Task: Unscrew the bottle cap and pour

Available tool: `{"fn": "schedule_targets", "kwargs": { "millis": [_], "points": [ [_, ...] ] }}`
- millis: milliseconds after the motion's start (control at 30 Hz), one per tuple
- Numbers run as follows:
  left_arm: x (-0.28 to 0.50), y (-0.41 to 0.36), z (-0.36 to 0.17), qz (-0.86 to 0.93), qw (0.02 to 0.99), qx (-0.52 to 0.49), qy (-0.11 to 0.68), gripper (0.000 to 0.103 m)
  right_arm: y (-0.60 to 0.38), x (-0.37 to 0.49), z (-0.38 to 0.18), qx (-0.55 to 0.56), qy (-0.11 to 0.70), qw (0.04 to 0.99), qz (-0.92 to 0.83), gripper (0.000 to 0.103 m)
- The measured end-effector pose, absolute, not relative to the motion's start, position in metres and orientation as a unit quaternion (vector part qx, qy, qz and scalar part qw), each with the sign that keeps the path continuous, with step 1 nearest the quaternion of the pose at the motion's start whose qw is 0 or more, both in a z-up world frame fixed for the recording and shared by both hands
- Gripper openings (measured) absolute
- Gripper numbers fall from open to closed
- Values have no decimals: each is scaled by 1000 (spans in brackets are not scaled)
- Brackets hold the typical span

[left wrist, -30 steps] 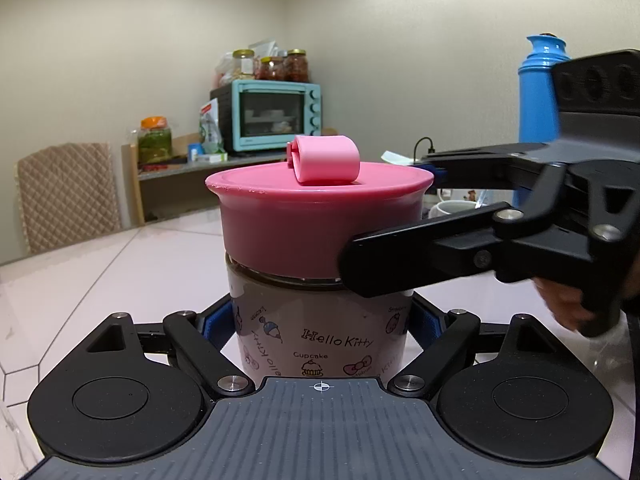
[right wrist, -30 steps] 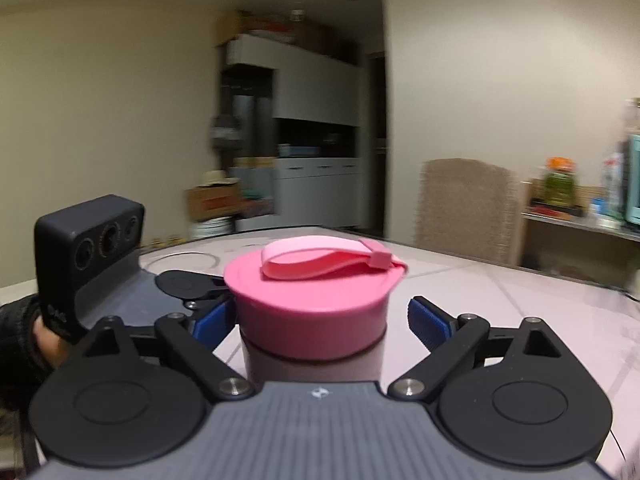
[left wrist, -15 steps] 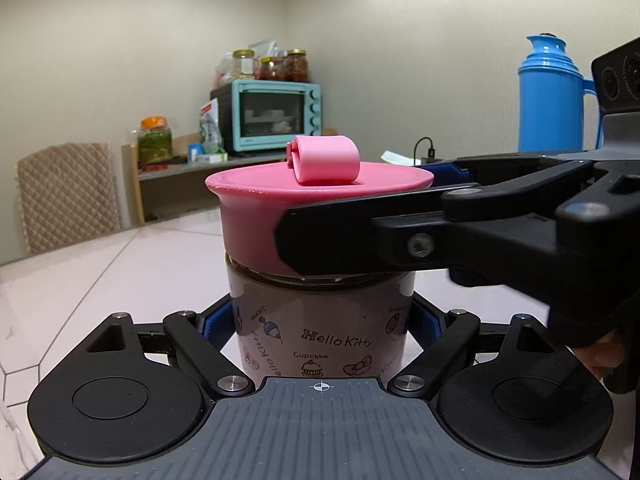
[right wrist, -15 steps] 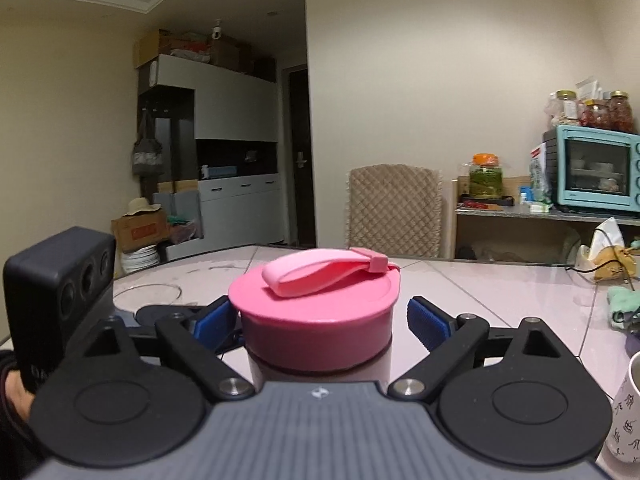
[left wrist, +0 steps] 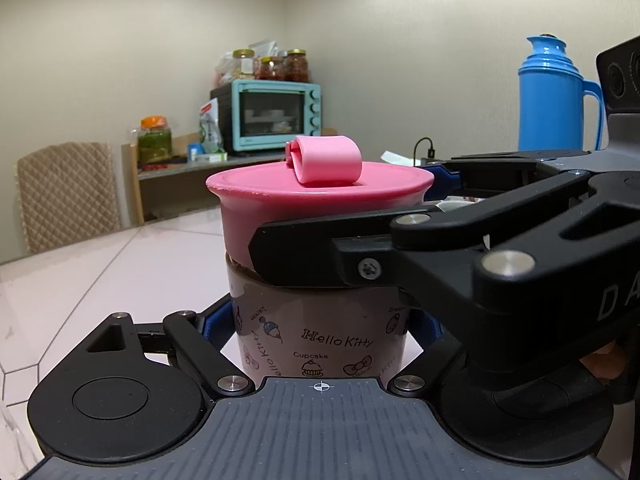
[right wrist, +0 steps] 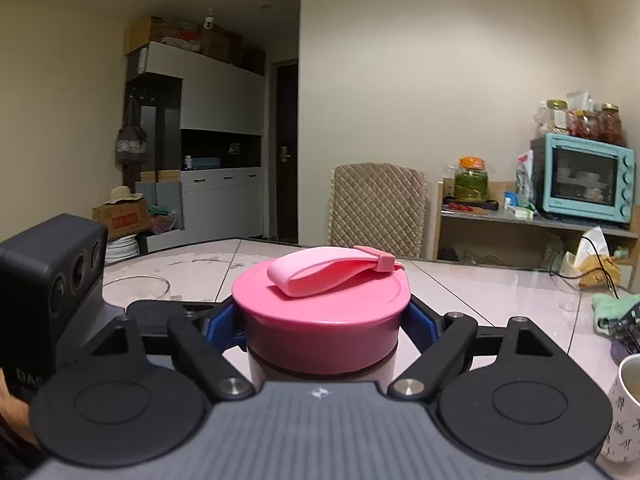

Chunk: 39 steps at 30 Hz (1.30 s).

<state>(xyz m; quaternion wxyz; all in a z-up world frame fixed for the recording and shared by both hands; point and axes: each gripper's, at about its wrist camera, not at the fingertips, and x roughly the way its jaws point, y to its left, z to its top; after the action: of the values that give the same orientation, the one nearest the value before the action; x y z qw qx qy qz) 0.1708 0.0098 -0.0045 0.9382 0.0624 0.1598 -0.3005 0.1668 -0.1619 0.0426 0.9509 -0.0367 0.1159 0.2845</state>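
My left gripper [left wrist: 320, 322] is clamped on the body of the bottle [left wrist: 320, 332], blue pads pressed to either side of the brown printed wall below the cap. The bottle stands upright on the pale tiled table [left wrist: 120, 276], close in front of my left camera.

My right gripper [right wrist: 324, 318] is closed around the pink cap [right wrist: 320, 320], one blue pad tight against each side. In the left view its black finger [left wrist: 340, 254] crosses the lower edge of the cap from the right, covering the seam where cap meets bottle. The cap sits level on the bottle; I cannot tell whether it has loosened. A pink strap [right wrist: 332, 272] lies folded across its top.

A white mug [right wrist: 624, 404] stands at the right edge of the right view, near my gripper. A clear glass bowl [right wrist: 136, 290] sits on the table to the left, beyond the bottle. A blue thermos [left wrist: 554, 96] stands behind my right gripper. A teal oven [left wrist: 272, 114] sits on a shelf by the far wall, jars on top.
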Motion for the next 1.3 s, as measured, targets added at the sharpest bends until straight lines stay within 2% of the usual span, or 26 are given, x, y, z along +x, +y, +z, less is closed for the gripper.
{"fn": "schedule_targets", "kwargs": {
  "millis": [433,900,1300],
  "points": [
    [172,10,-4,-301,938,62,160,90,-202,206,50,-46,122,882,453,85],
    [172,9,-3,-300,938,62,160,90,-187,157,48,-14,105,942,318,90],
    [171,8,-3,-301,938,62,160,90,-157,162,49,-8,118,956,268,91]
  ]
}}
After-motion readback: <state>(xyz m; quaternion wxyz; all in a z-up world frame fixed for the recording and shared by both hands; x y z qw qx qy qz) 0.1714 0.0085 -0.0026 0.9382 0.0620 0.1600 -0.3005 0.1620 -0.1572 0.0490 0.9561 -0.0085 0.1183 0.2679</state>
